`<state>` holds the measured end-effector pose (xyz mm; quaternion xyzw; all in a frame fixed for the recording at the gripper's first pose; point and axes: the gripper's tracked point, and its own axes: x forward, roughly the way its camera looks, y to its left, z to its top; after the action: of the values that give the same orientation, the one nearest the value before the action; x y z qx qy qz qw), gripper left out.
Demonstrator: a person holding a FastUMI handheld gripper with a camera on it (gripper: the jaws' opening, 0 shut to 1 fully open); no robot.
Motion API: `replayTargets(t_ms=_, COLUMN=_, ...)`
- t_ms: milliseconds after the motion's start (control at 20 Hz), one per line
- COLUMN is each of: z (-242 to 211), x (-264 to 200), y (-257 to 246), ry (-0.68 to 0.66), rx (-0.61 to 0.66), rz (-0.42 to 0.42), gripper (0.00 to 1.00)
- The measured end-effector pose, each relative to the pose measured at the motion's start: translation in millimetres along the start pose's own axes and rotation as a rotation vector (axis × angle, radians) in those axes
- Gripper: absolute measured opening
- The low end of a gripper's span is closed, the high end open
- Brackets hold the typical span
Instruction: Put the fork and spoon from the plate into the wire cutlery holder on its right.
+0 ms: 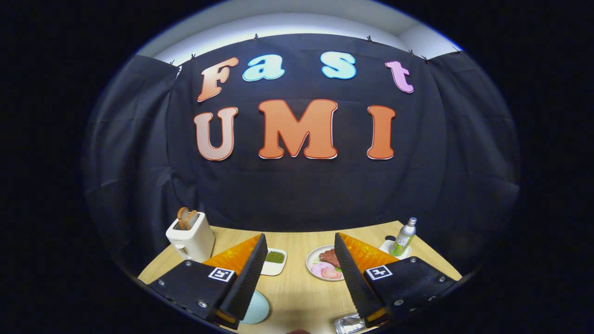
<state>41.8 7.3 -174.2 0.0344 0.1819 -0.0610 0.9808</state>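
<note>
1. The gripper point(299, 260) is held above a light wooden table point(297, 287) with its fingers point(248, 273) spread wide apart and nothing between them.
2. Closest in, a pale blue plate point(256, 308) lies on the table, partly hidden under the left finger; no fork or spoon can be made out on the part that shows.
3. A shiny wire object, likely the cutlery holder point(349, 324), peeks out under the tip of the right finger, well to the right of the blue plate; too little shows to be sure.
4. Beyond the blue plate, a small white dish of green stuff point(274, 260) sits beside the left finger.
5. Farther right of that plate, a white plate of meat and ham slices point(325, 266) lies against the right finger.
6. Left of and beyond the blue plate stands a white toaster point(191, 239) with toast sticking out of it.
7. Farthest right, a green-labelled bottle point(403, 237) stands on a small white dish.
</note>
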Motion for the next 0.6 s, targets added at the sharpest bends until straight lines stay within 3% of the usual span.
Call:
replayTargets(t_ms=400, z=-13, x=9, y=87, ry=0.032, rx=0.018, rz=0.097, gripper=0.89)
replayTargets(t_ms=600, z=-41, x=13, y=126, ry=0.118, rx=-0.003, rz=0.149, gripper=0.89)
